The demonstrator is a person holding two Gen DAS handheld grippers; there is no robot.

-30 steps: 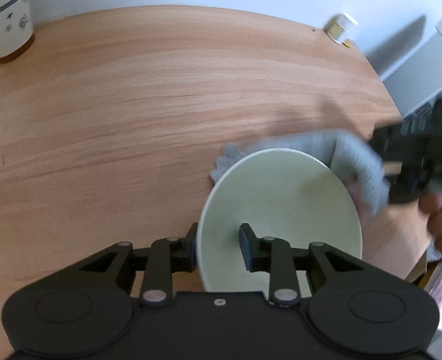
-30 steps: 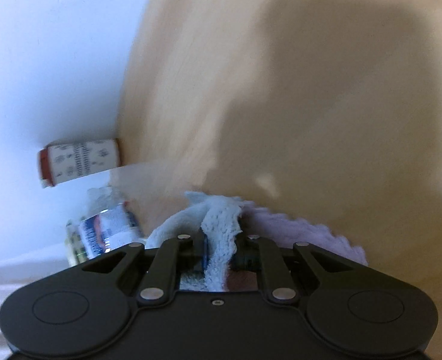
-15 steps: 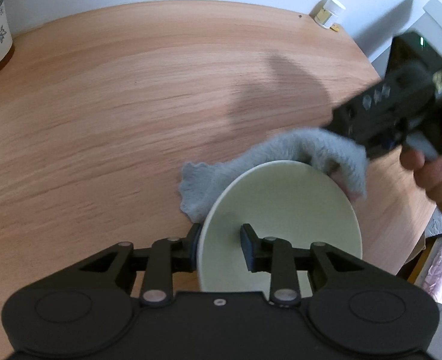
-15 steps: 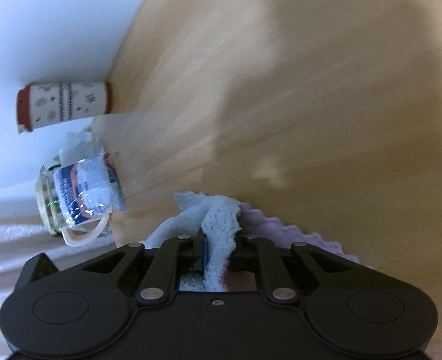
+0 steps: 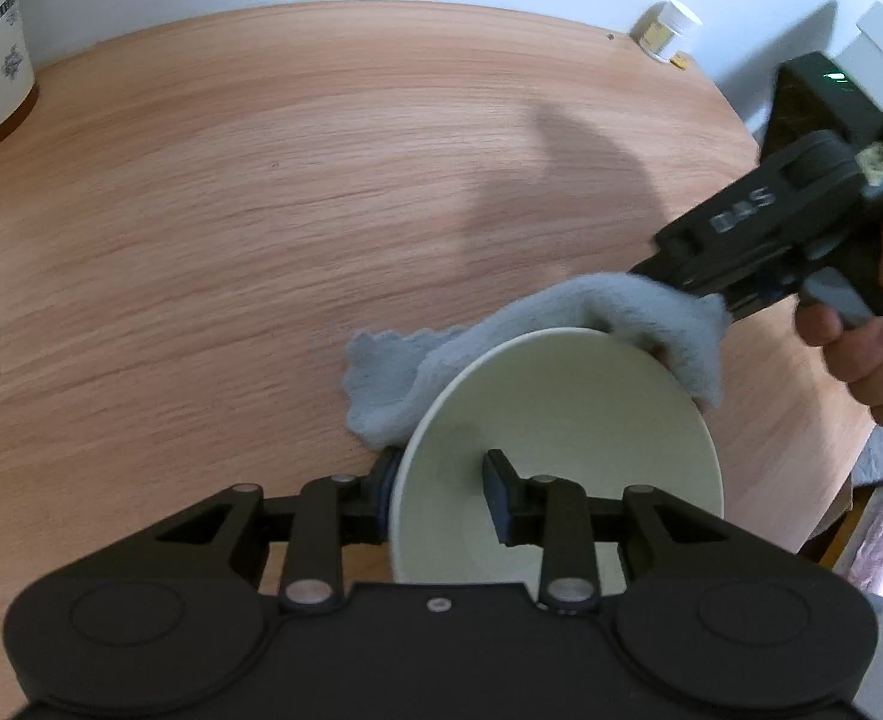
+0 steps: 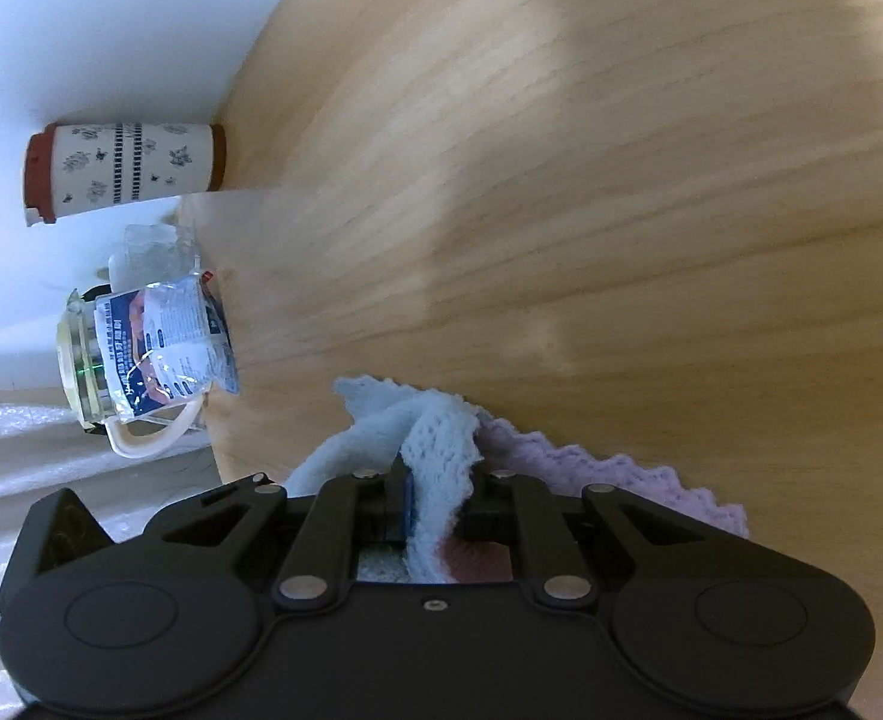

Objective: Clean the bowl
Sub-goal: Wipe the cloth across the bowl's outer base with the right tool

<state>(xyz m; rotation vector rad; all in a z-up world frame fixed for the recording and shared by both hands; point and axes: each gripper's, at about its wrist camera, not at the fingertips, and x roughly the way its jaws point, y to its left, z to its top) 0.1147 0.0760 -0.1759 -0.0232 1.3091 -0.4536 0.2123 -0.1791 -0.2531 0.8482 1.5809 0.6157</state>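
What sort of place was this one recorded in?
Probably a home dining or kitchen table against a white wall: a pale green bowl and a grey cloth lie on the wood, with a patterned cup and glass jar at its edge.

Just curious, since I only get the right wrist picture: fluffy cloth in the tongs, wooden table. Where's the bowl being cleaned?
Observer: The pale green bowl sits just below your cloth, which drapes over its far rim.
Visitor: Is anything holding it?
Observer: The left tongs grip its near rim, one finger inside, one outside.
Visitor: Anything else nearby?
Observer: A small white-lidded jar at the table's far edge.
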